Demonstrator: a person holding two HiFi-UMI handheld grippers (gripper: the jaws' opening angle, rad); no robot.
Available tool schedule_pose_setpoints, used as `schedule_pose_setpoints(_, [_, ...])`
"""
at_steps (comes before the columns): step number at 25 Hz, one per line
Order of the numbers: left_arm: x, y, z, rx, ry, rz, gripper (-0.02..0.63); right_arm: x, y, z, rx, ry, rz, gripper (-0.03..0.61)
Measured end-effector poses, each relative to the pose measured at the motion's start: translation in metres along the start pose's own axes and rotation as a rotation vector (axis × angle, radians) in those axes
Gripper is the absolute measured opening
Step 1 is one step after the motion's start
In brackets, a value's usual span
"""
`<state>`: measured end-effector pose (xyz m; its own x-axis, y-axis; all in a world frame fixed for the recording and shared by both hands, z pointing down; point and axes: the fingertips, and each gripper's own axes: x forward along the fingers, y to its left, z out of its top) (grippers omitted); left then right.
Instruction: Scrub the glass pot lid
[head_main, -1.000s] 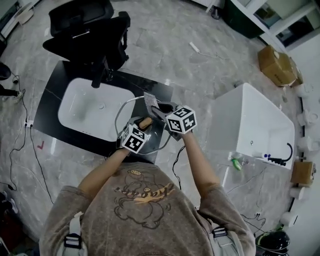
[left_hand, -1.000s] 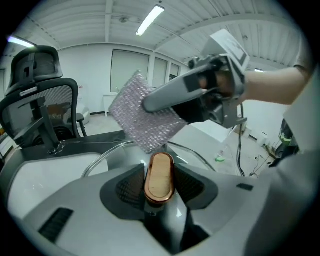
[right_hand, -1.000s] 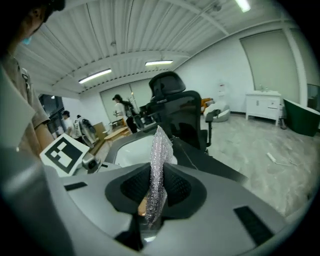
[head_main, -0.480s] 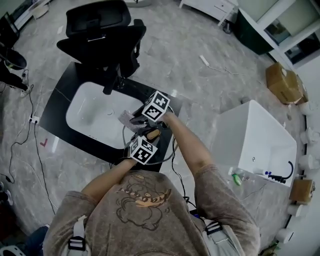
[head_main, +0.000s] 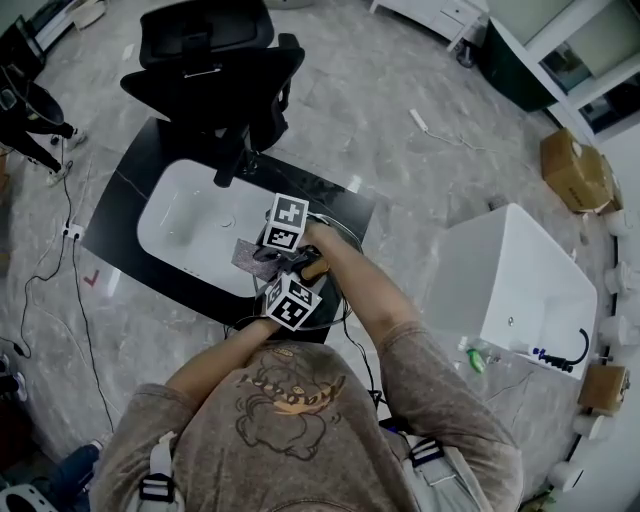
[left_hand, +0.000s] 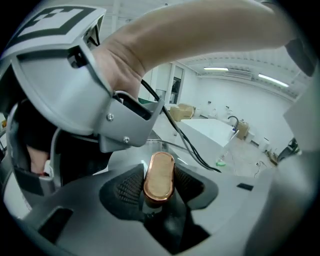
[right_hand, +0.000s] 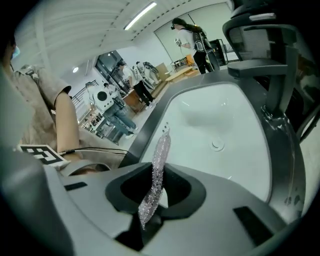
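Note:
The glass pot lid (head_main: 340, 292) is held over the black counter's right end, beside the white sink (head_main: 190, 225). My left gripper (head_main: 303, 280) is shut on the lid's copper-coloured knob (left_hand: 159, 177), which stands upright between the ribbed pads (left_hand: 128, 187). My right gripper (head_main: 268, 248) crosses just above the left one and is shut on a glittery silver scrub cloth (right_hand: 156, 175). The cloth (head_main: 247, 254) sticks out toward the basin (right_hand: 220, 125). Most of the lid's glass is hidden under the grippers and forearms.
A black faucet (right_hand: 277, 95) stands at the sink's far edge, and a black office chair (head_main: 215, 60) sits behind it. A white tub (head_main: 520, 280) is at the right, cardboard boxes (head_main: 575, 165) beyond it. Cables trail on the floor at the left (head_main: 70, 250). People stand in the background (right_hand: 192, 35).
My right gripper has swung with the cloth from the right of the left gripper across the lid to its left, toward the sink. The left gripper still holds the knob.

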<state>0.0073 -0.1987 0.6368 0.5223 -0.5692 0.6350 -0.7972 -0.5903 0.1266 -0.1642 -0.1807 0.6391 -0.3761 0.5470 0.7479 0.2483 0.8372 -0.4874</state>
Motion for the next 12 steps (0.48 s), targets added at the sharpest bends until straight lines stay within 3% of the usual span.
schedule_pose_setpoints(6, [0.000, 0.000, -0.002, -0.012, -0.002, -0.014, 0.193, 0.012, -0.010, -0.009, -0.062, 0.067, -0.070, 0.078])
schedule_pose_setpoints(12, [0.000, 0.001, -0.002, -0.007, -0.004, -0.012, 0.193, 0.001, -0.030, -0.024, 0.010, -0.001, -0.125, 0.086])
